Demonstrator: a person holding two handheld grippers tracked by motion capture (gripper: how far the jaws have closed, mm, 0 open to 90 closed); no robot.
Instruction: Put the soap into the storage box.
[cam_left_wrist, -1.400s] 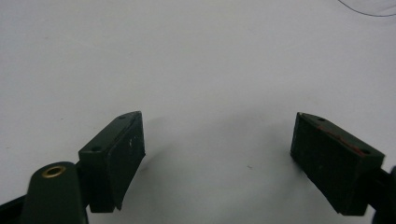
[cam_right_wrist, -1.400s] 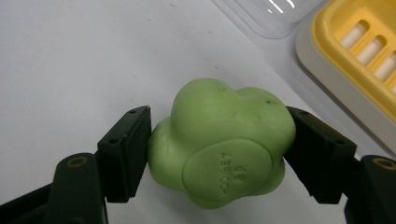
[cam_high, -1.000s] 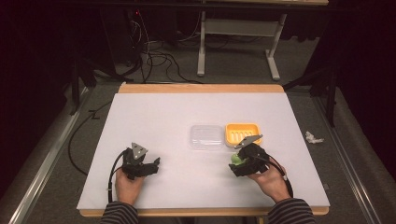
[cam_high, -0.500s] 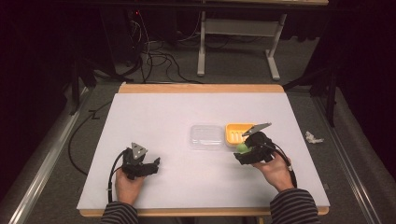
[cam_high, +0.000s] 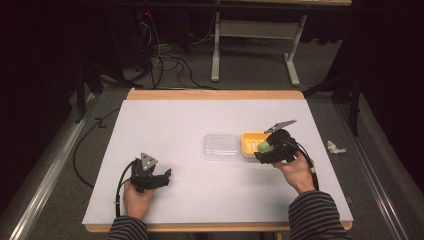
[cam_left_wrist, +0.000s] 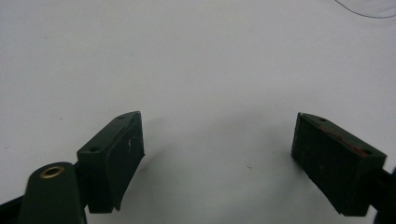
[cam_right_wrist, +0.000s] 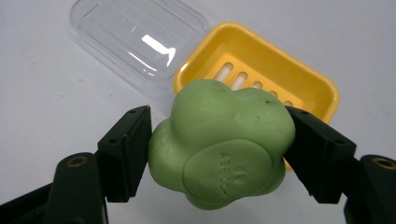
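Clamped tight on the lumpy green soap bar, my right gripper carries it at the near edge of the yellow slotted plastic soap dish, right of centre in the high view. Beside the dish, to its left, lies the clear plastic lid. My left gripper rests lower left on the white table, jaws spread wide with nothing between them. I judge this the carry step: next I need to centre the bar over the dish and lower it before releasing. Against a second ago, the right hand has moved up-frame toward the dish; the left hasn't budged.
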